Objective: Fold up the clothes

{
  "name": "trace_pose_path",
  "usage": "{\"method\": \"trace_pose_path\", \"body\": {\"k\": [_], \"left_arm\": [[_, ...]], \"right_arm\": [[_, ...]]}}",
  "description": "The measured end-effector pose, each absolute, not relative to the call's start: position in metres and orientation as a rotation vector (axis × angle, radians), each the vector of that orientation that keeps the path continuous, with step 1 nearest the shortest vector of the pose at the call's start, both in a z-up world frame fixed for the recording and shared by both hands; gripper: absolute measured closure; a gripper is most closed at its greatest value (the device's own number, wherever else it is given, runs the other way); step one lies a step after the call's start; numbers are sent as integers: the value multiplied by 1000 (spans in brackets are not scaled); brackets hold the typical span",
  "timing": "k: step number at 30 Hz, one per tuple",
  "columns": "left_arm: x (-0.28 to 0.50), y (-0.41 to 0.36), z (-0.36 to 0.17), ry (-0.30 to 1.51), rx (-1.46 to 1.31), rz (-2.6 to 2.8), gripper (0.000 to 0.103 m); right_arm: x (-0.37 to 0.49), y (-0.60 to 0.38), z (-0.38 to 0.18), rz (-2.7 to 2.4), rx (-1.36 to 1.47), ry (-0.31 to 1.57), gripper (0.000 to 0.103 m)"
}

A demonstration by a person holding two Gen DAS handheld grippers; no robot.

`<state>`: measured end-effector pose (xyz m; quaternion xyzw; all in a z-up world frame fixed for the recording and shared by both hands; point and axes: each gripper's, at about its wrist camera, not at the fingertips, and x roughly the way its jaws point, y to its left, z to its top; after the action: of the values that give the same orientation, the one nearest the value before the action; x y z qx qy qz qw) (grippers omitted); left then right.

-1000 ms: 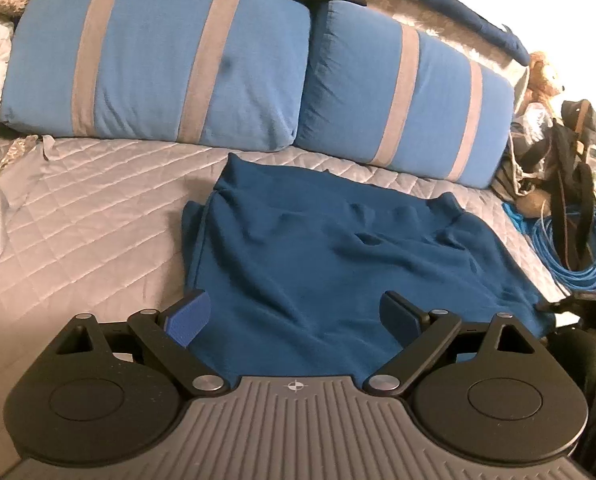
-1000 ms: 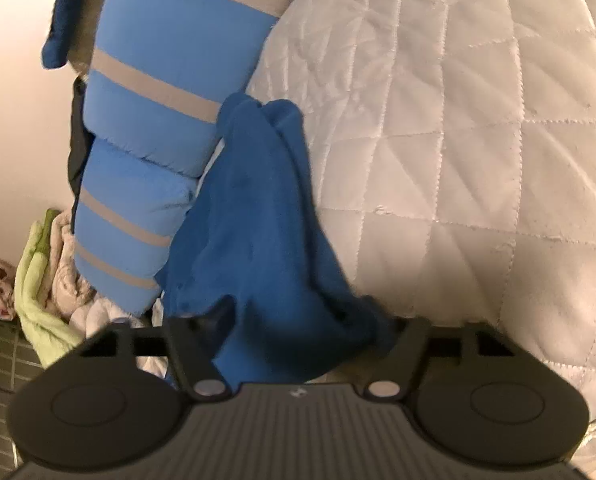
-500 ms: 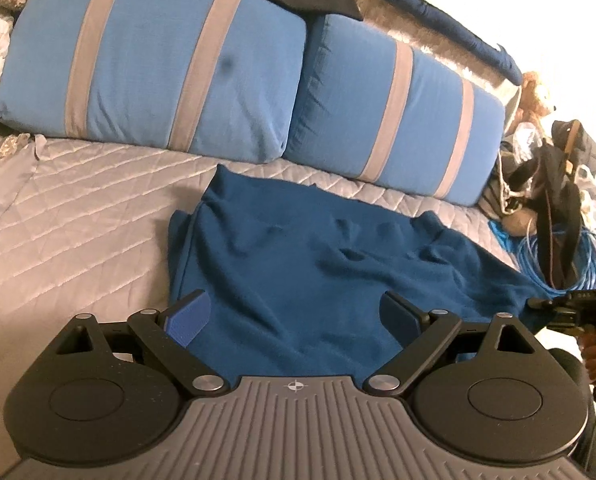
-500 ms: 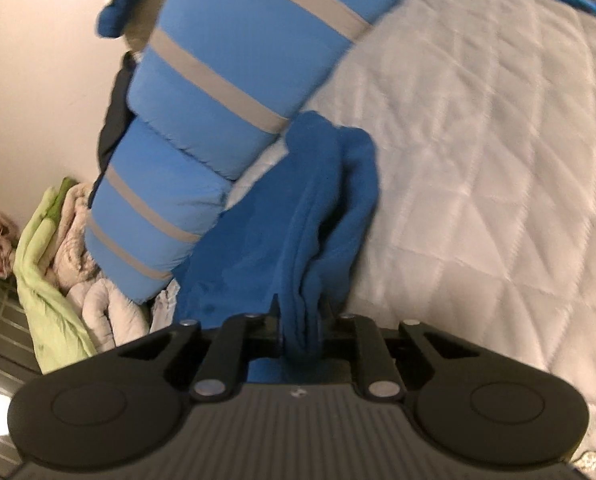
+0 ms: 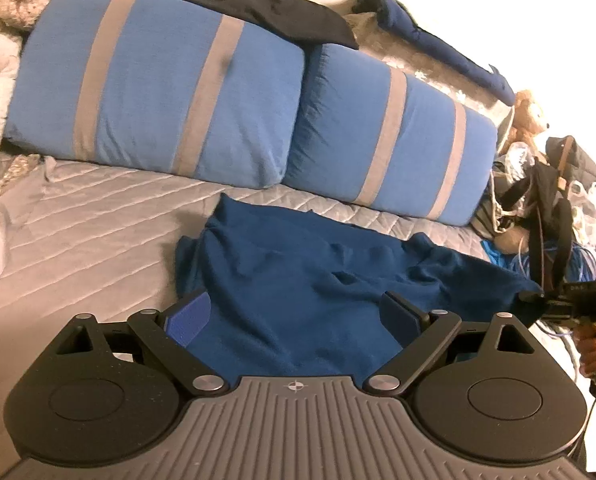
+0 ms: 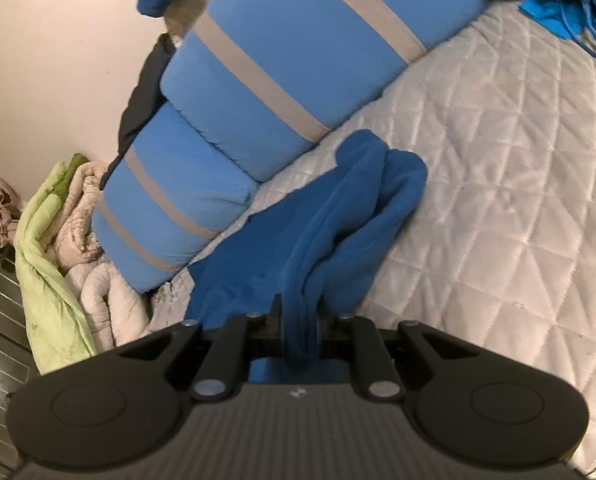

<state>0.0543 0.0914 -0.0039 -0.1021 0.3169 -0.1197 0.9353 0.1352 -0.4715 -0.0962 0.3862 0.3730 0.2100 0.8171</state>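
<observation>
The right gripper (image 6: 298,322) pinches a bunched edge of the blue garment (image 6: 338,216), its jaws nearly together with the cloth squeezed between them. From there the garment stretches away across the white quilt (image 6: 498,184), its far end rumpled just beside the near pillow (image 6: 310,48). A second pillow (image 6: 170,200) lies left of the garment, with a green blanket (image 6: 50,280) beyond it.

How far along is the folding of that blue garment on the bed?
Barely started. Done: the blue garment is spread on the quilted bed. In hand: the right gripper is shut on a bunched edge. The left gripper hangs open over the fabric. Left: every fold.
</observation>
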Motion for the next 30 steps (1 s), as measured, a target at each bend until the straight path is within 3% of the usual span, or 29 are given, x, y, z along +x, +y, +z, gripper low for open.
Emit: {"method": "trace_pose_path", "body": {"k": [8,16,23,26,30], "left_arm": [[33,119,2,616,-239,-181,10],[11,153,6,609,-279,-72,10],[-9,169,4,617,-298,-25,10],[-18,175,3,619,-299,-18,10],[-21,183,0,629,-299,-2,10]], "right_arm": [[158,-410,-53,546,716,758,91],[189,-230,-5,788,481,692,91],[187,-51,-69,883,161,922,91],[174,-26,-90,882,64,944,91],[161,-21,-75,901,11,900,91]]}}
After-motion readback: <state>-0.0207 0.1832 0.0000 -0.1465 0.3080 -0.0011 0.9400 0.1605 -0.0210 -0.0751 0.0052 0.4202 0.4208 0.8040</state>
